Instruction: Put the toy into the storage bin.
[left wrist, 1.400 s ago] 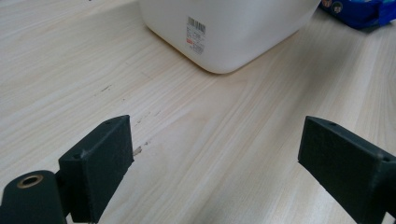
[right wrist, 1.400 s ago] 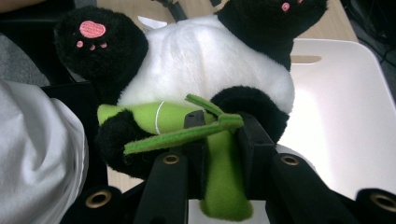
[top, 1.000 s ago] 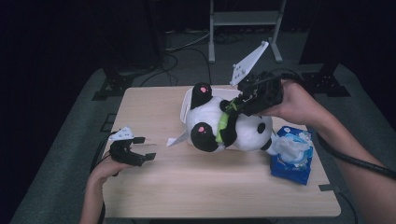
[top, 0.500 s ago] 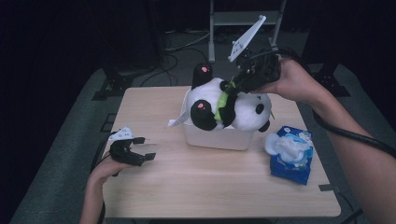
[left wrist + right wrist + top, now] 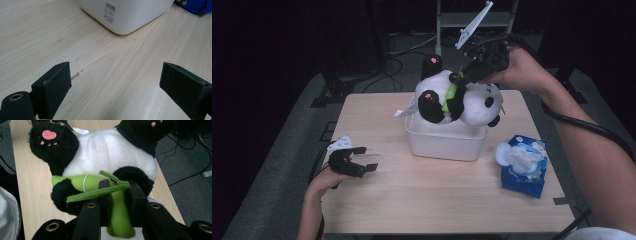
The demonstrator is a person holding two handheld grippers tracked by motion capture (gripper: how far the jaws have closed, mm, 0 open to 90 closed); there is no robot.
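Note:
A black and white plush panda (image 5: pixel 462 100) hangs in the air over the white plastic tub (image 5: pixel 447 140), carried by my right gripper (image 5: pixel 462 76). That gripper (image 5: pixel 117 195) is shut on the green bamboo stalk (image 5: pixel 120 217) sewn to the panda's (image 5: pixel 105 152) front. My left gripper (image 5: pixel 364 167) rests low at the table's left side, open, with bare wood between its jaws (image 5: pixel 115 82). The tub (image 5: pixel 125 12) stands ahead of it.
A blue tissue pack (image 5: pixel 524 165) with white tissue sticking out lies right of the tub. The wooden table (image 5: pixel 412 200) has dark floor, cables and a metal stand behind it. A white tag pokes out at the tub's left rim.
My right gripper has lifted the panda up and back, away from the person, so it now hangs higher over the tub. The left gripper has stayed still.

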